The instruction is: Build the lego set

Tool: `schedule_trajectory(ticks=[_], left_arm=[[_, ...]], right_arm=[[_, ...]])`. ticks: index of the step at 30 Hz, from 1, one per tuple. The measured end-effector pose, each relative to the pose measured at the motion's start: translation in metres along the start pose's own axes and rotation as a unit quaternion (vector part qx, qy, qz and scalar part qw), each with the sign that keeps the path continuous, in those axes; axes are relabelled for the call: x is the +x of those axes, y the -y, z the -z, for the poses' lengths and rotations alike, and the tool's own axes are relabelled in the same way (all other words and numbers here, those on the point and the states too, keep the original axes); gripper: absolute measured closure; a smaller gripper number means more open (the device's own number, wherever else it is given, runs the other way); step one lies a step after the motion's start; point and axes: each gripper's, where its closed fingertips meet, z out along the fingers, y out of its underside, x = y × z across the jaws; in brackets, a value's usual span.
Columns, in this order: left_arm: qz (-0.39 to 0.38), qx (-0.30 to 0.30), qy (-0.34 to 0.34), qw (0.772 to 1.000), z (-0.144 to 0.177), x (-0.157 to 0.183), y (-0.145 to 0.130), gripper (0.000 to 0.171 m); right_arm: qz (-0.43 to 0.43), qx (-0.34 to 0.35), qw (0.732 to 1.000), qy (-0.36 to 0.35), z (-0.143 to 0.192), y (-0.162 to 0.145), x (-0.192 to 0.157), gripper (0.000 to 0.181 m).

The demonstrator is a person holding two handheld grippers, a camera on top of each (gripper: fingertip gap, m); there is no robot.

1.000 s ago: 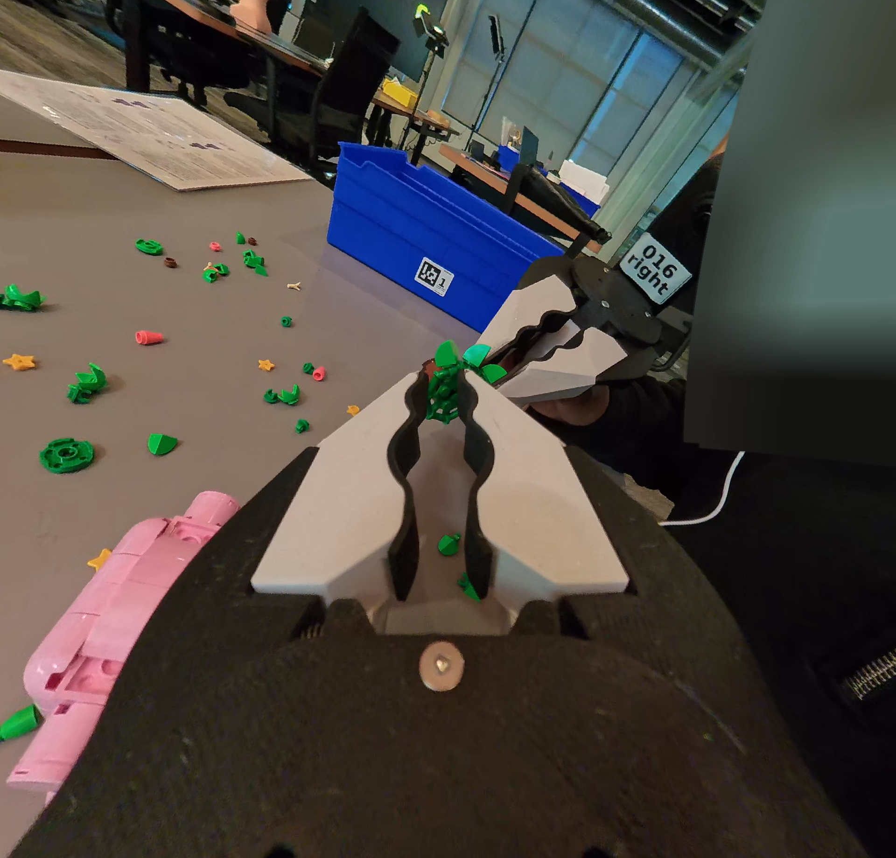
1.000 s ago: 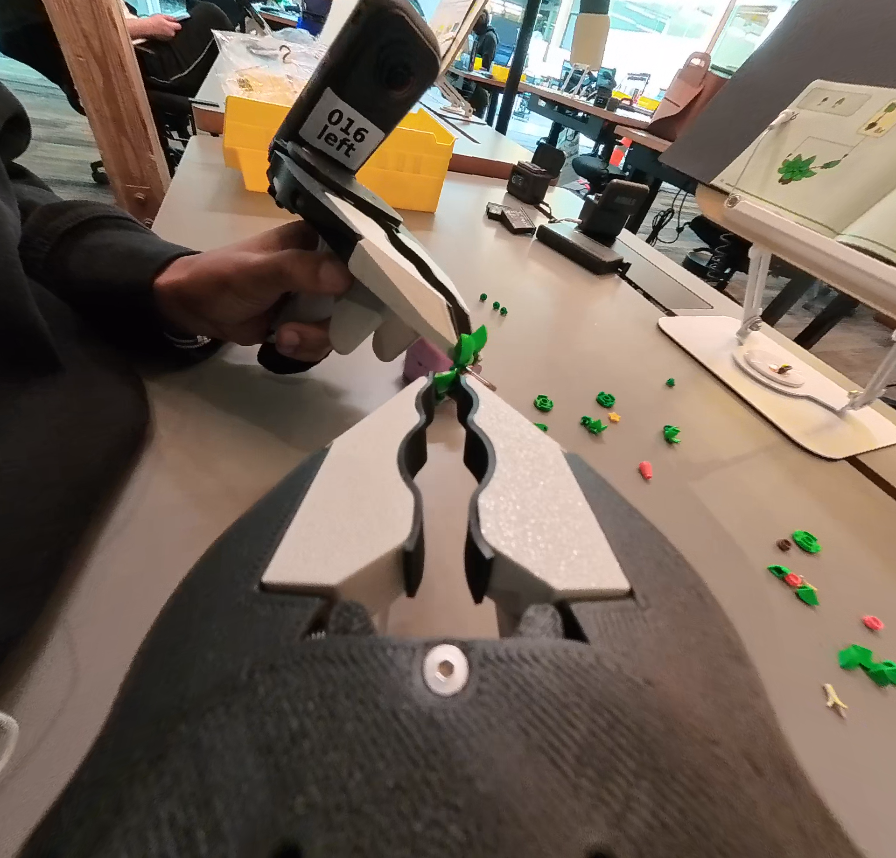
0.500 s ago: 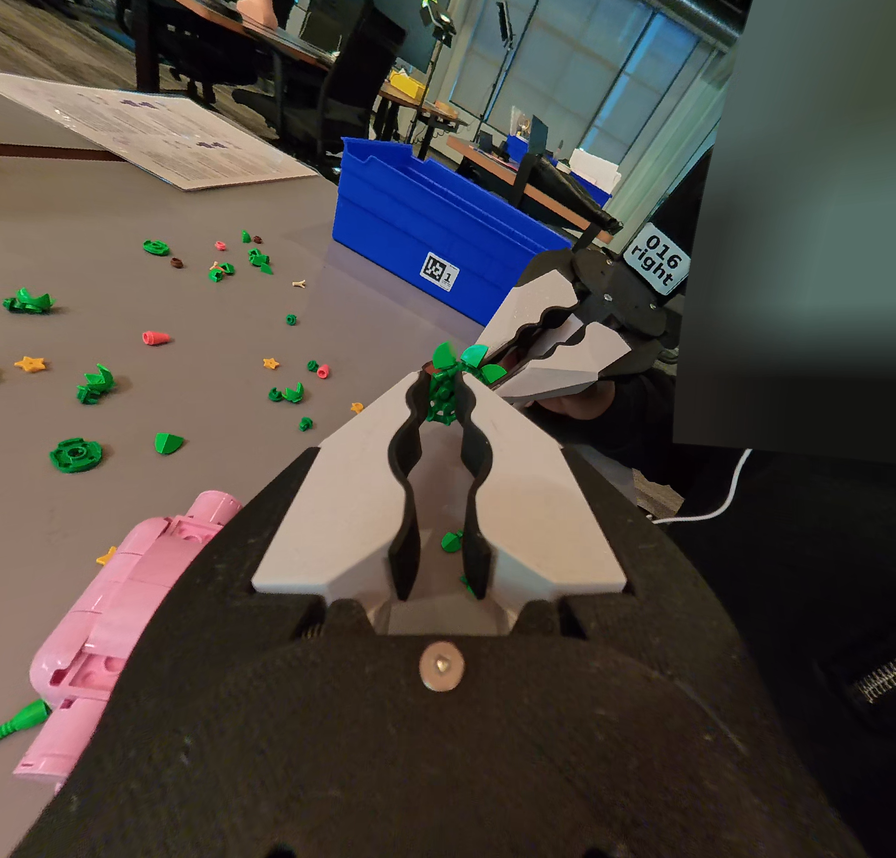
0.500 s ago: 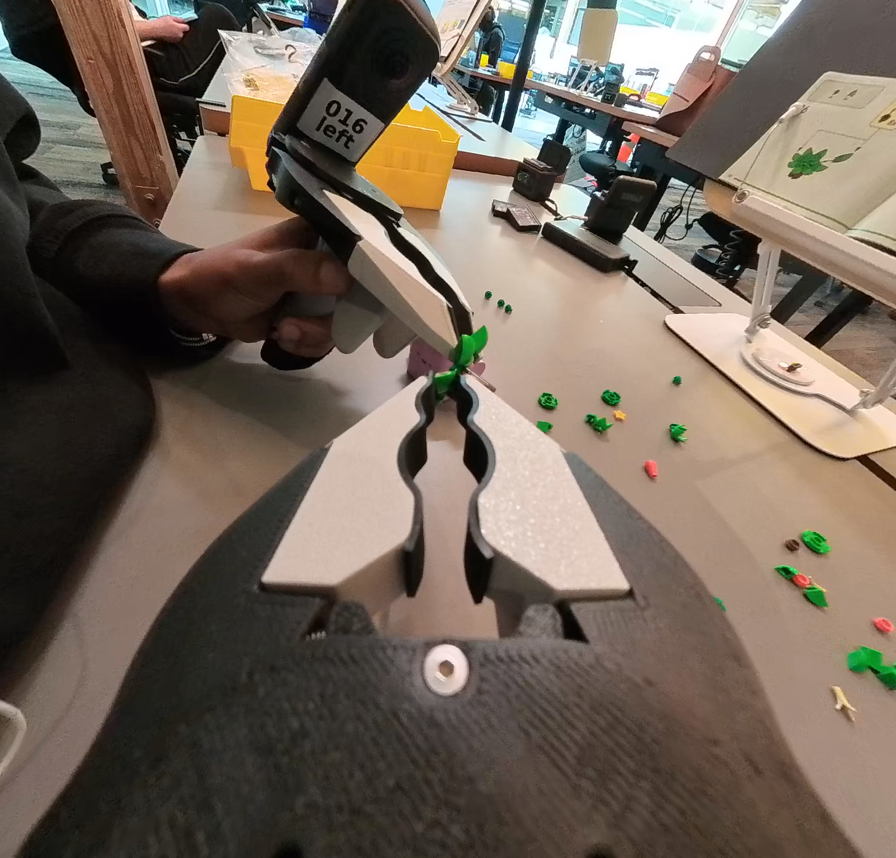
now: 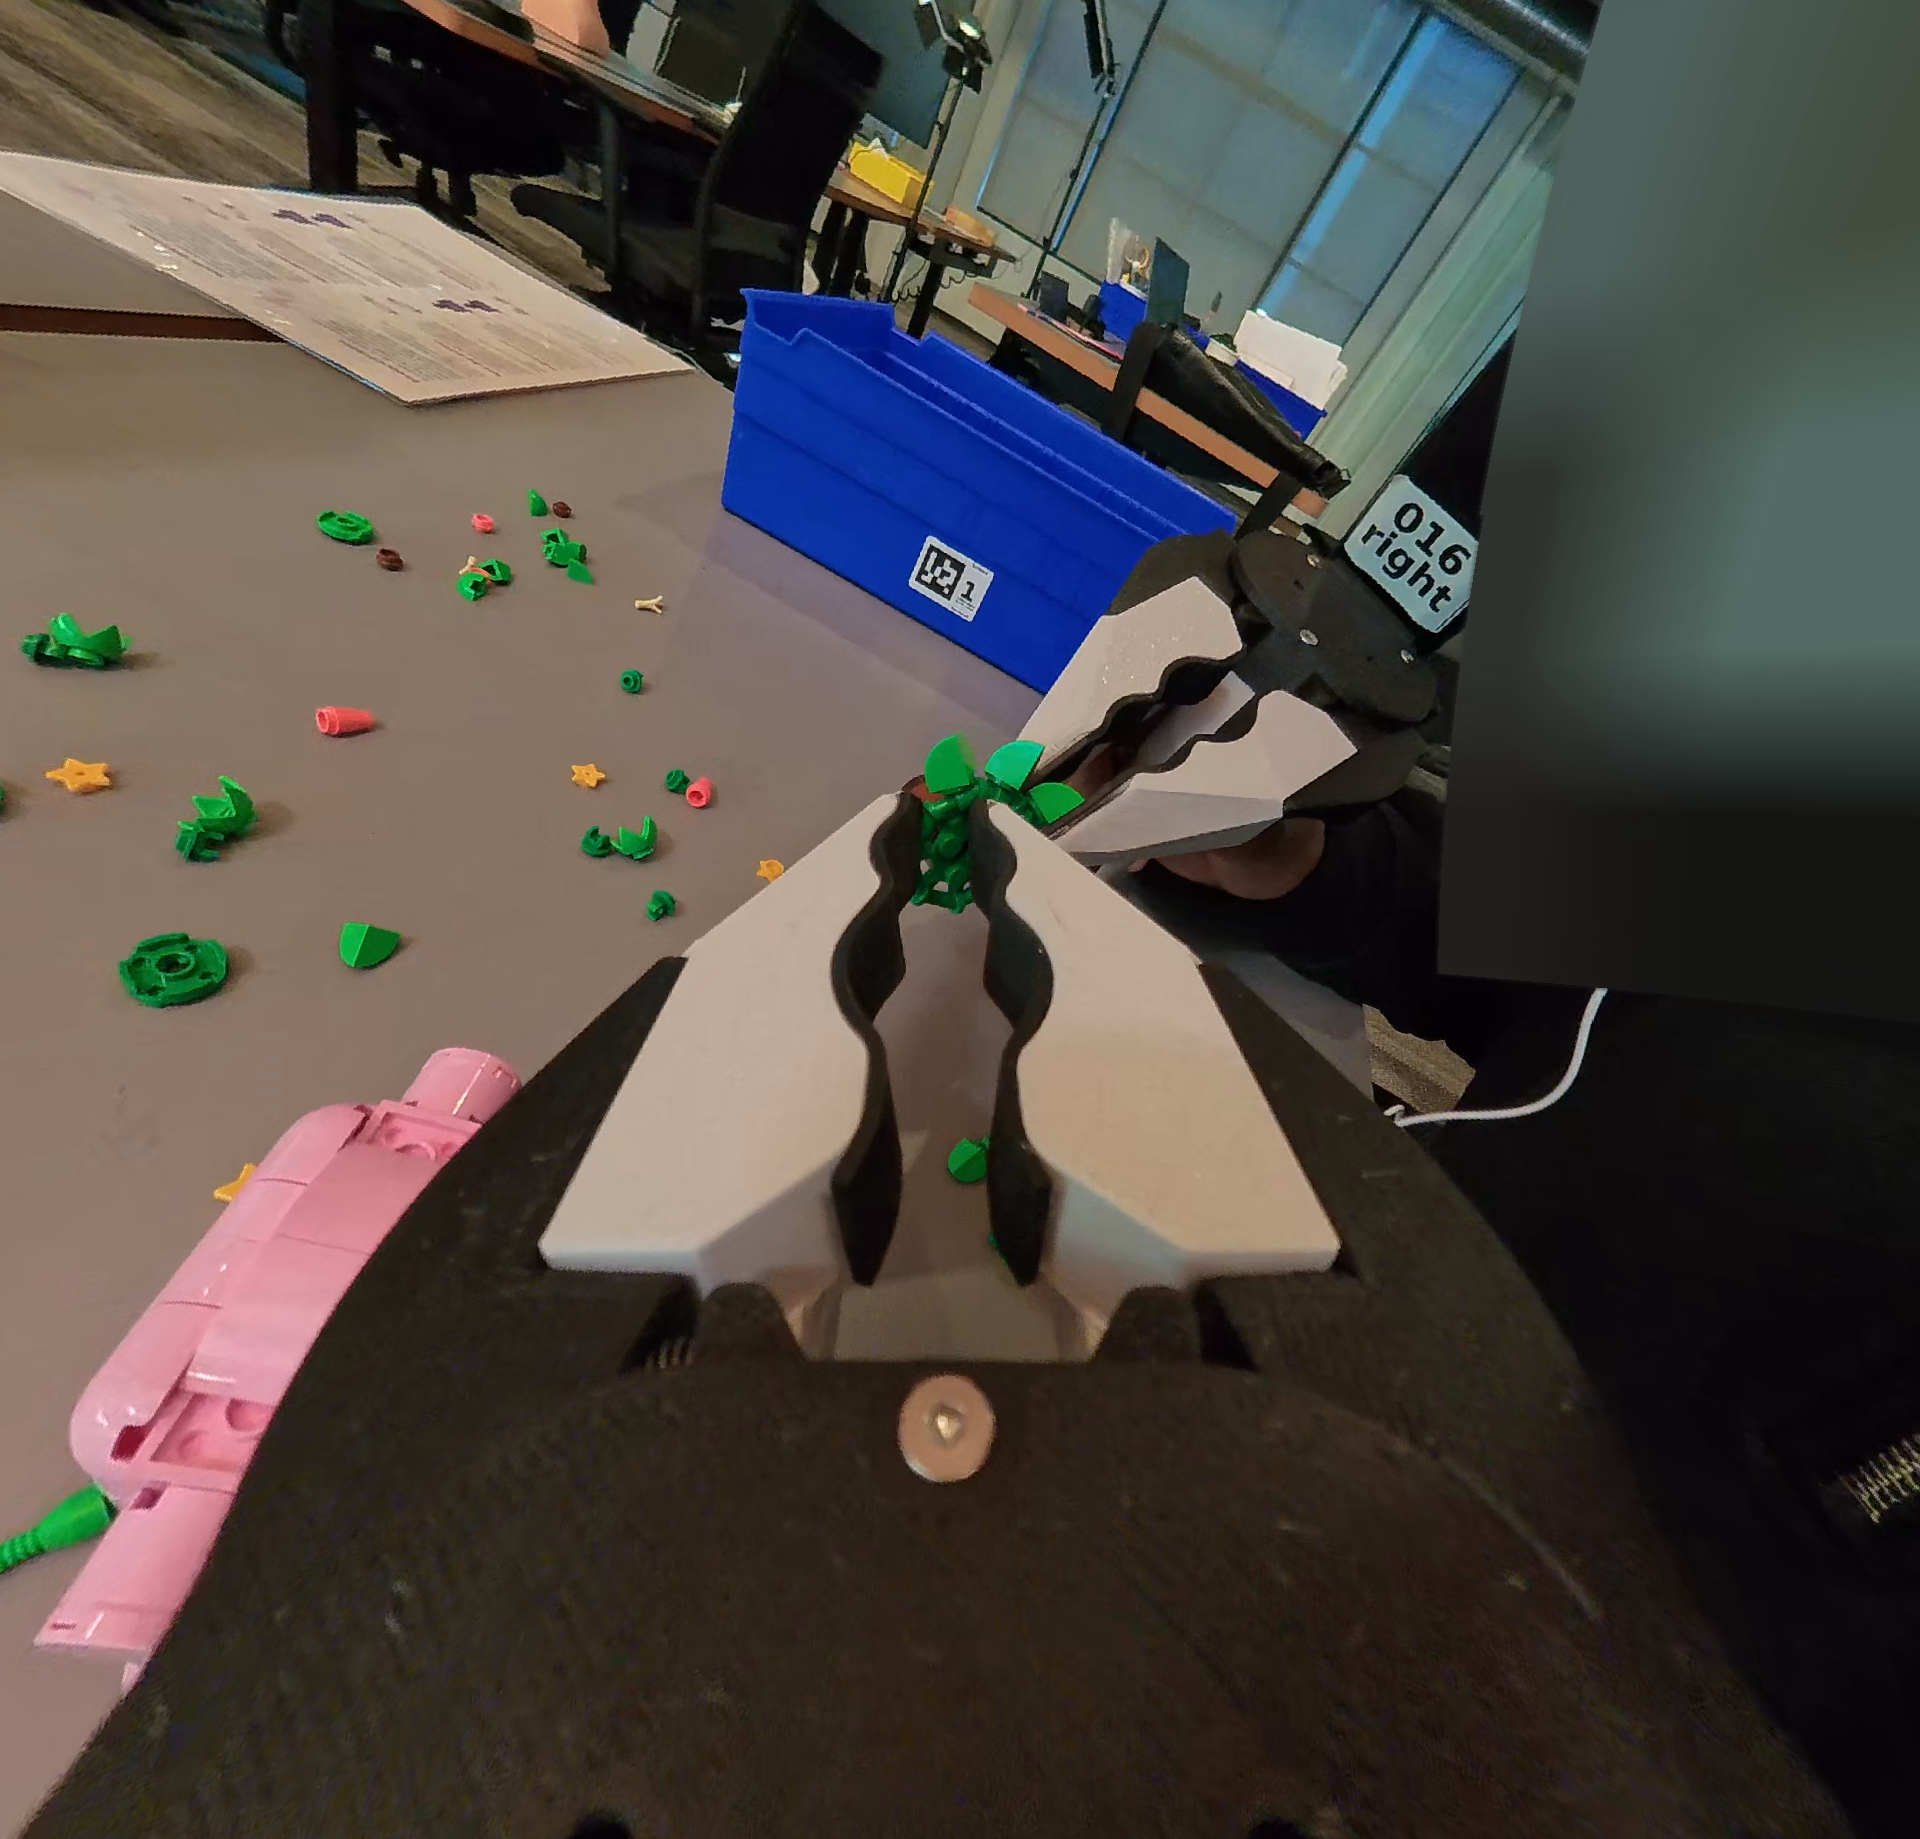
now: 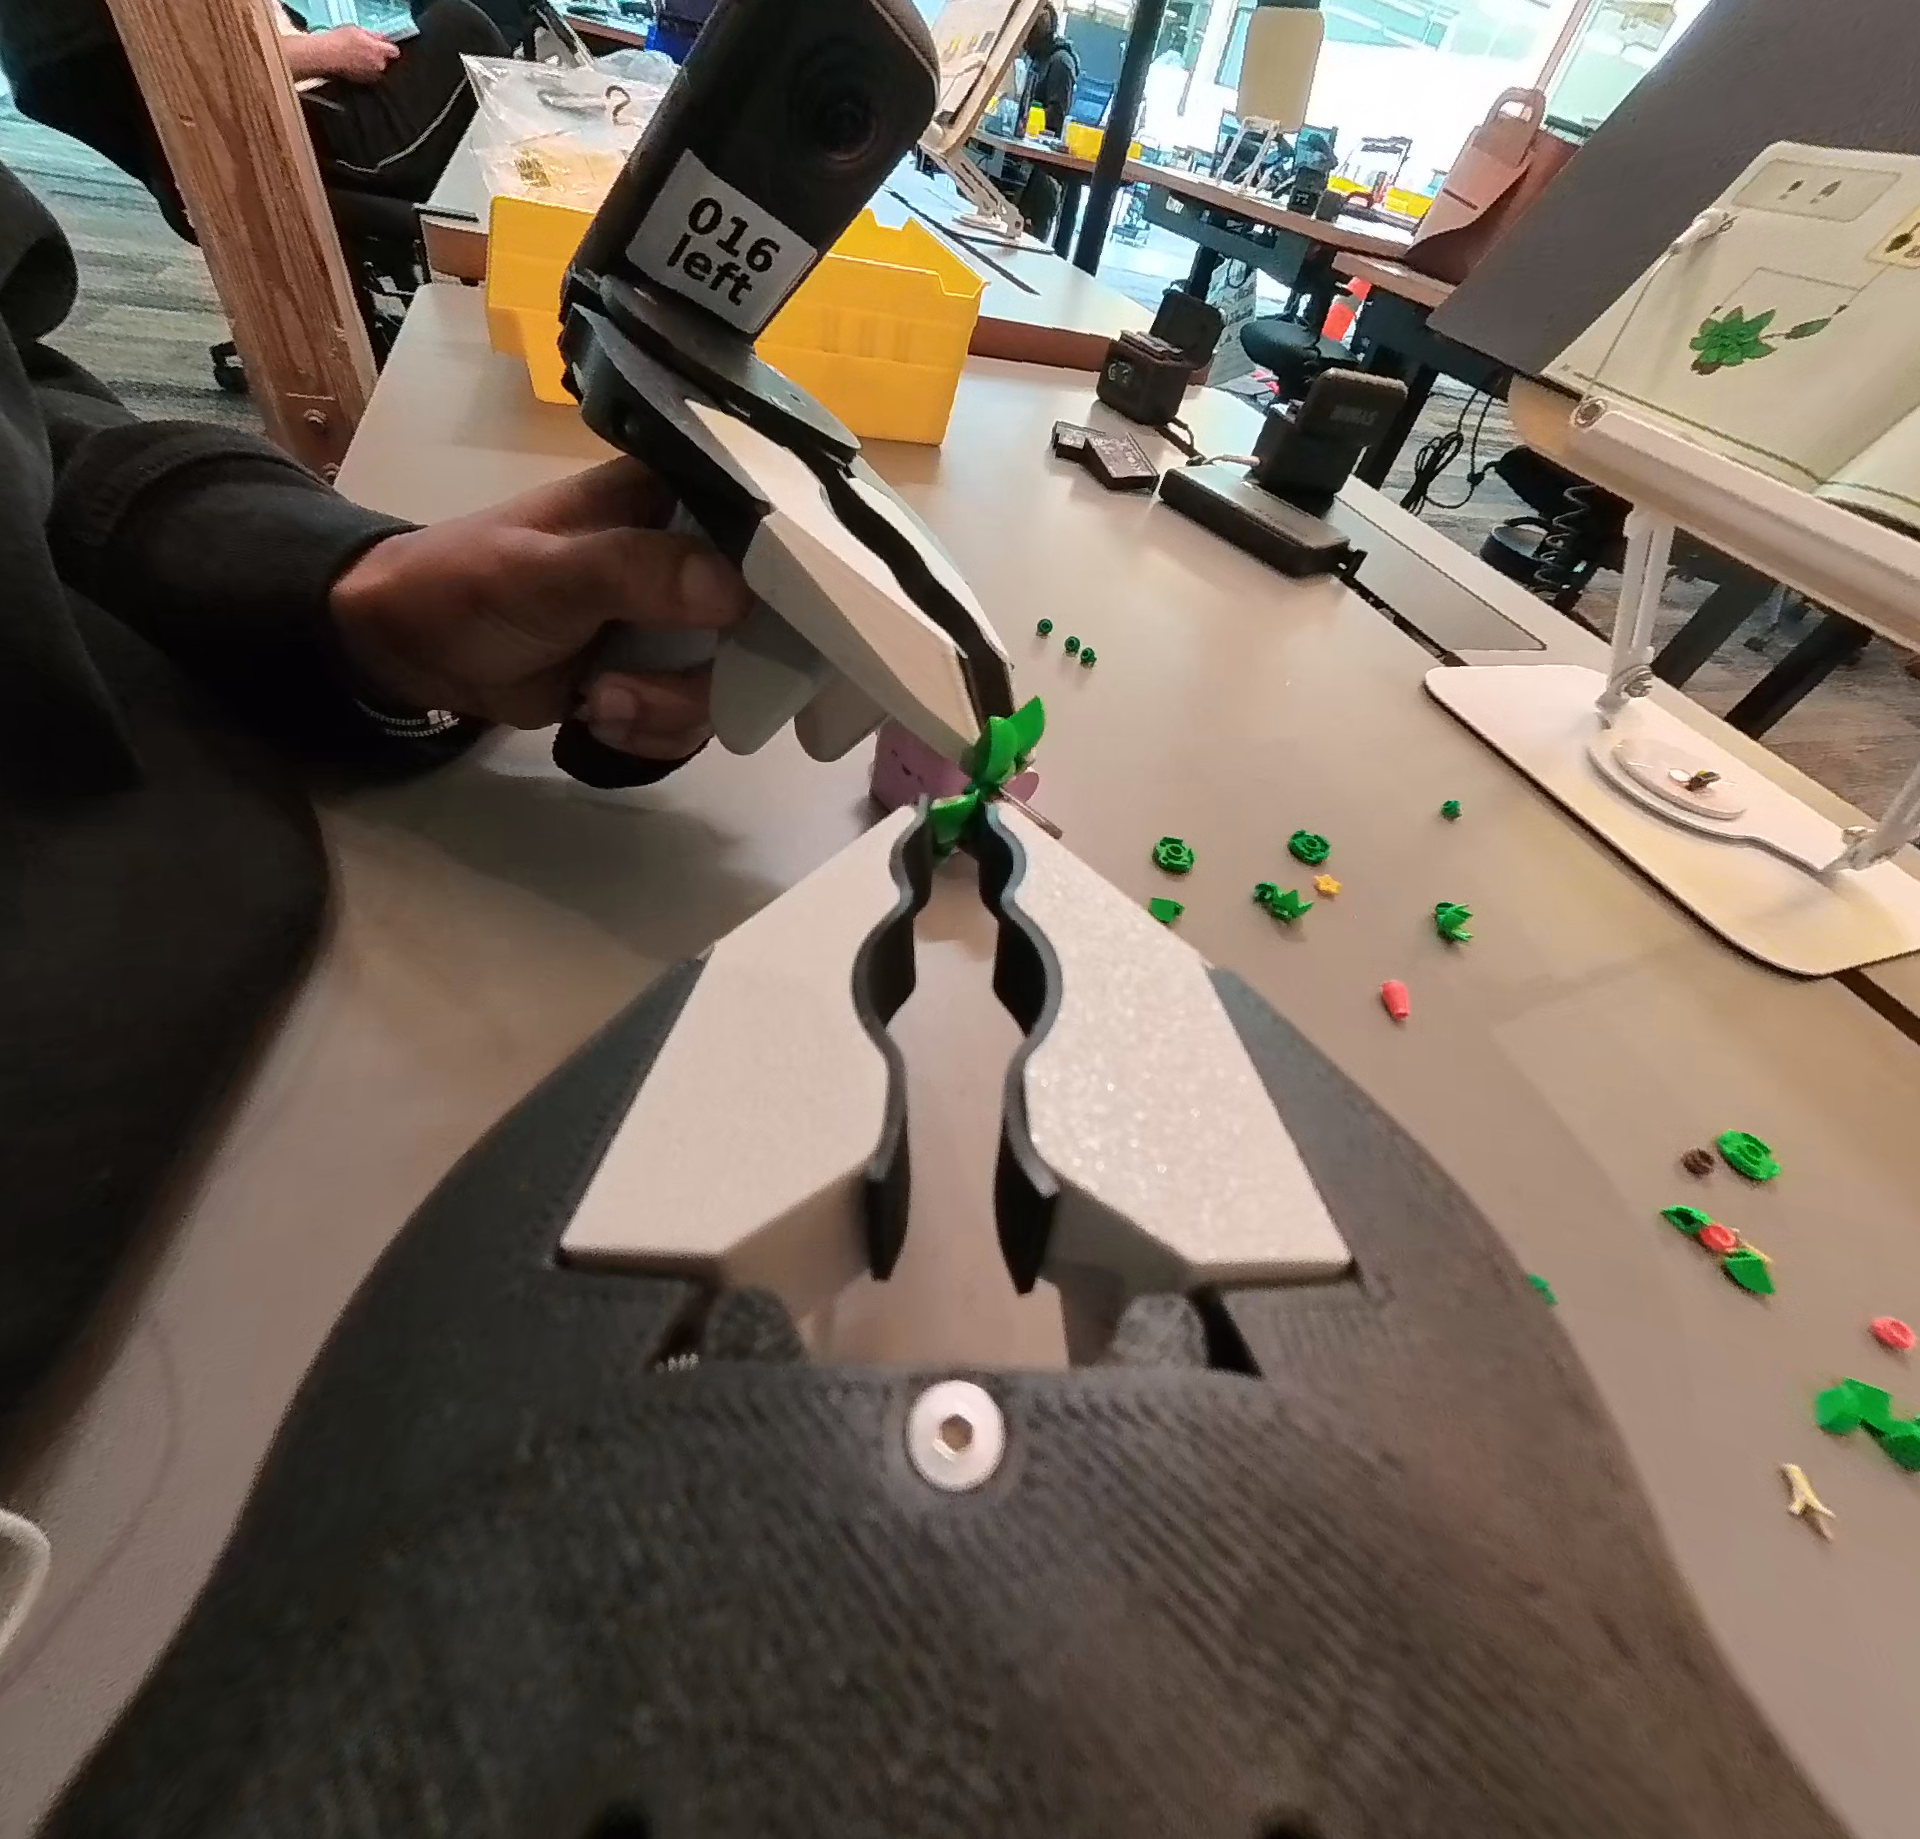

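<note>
My left gripper [image 5: 940, 815] is shut on a small green lego plant assembly [image 5: 943, 859] with leaves at its top, held above the grey table [image 5: 468, 750]. My right gripper [image 6: 956, 828] is shut on a green leaf piece [image 6: 951, 810] and meets the left gripper tip to tip. The leaf touches the assembly's leafy top [image 6: 1006, 740]. The right gripper also shows in the left wrist view [image 5: 1049, 810], and the left gripper shows in the right wrist view [image 6: 992, 731]. A pink lego build [image 5: 260, 1322] lies on the table under the left gripper.
Several loose green, red and yellow pieces [image 5: 353, 719] lie scattered on the table. A blue bin [image 5: 935, 470] and a printed sheet [image 5: 343, 283] lie beyond. A yellow bin [image 6: 883, 335], an instruction booklet on a white stand [image 6: 1766, 335] and black devices [image 6: 1268, 511] stand at the far side. The grippers are tip to tip, or close to it.
Both grippers stay tip to tip on the green pieces. The pair has shifted only slightly; nothing was let go.
</note>
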Motion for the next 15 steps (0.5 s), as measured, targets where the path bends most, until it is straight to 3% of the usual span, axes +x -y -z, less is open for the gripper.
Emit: schedule_trajectory(ticks=[5,7,8,10,12,15], left_arm=[[0.02,0.002,0.0,1.0,-0.002,-0.006,-0.002,0.165],[0.029,-0.015,0.019,0.999,-0.005,-0.015,-0.009,0.142],[0.031,-0.025,0.022,0.999,-0.006,-0.017,-0.013,0.14],[0.024,-0.036,0.025,0.999,-0.007,-0.017,-0.016,0.137],[0.0,-0.052,0.038,0.998,-0.008,-0.019,-0.02,0.137],[-0.046,-0.078,0.064,0.994,-0.009,-0.021,-0.027,0.137]], right_arm=[[-0.074,-0.004,0.997,0.016,-0.002,-0.005,0.007,0.175],[-0.145,-0.03,0.989,0.029,-0.004,-0.019,0.013,0.175],[-0.188,-0.045,0.98,0.042,-0.005,-0.027,0.014,0.175],[-0.283,-0.095,0.951,0.074,-0.007,-0.051,0.013,0.175],[-0.377,-0.149,0.907,0.117,-0.006,-0.072,0.006,0.175],[-0.458,-0.142,0.865,0.151,-0.002,-0.075,0.005,0.175]])
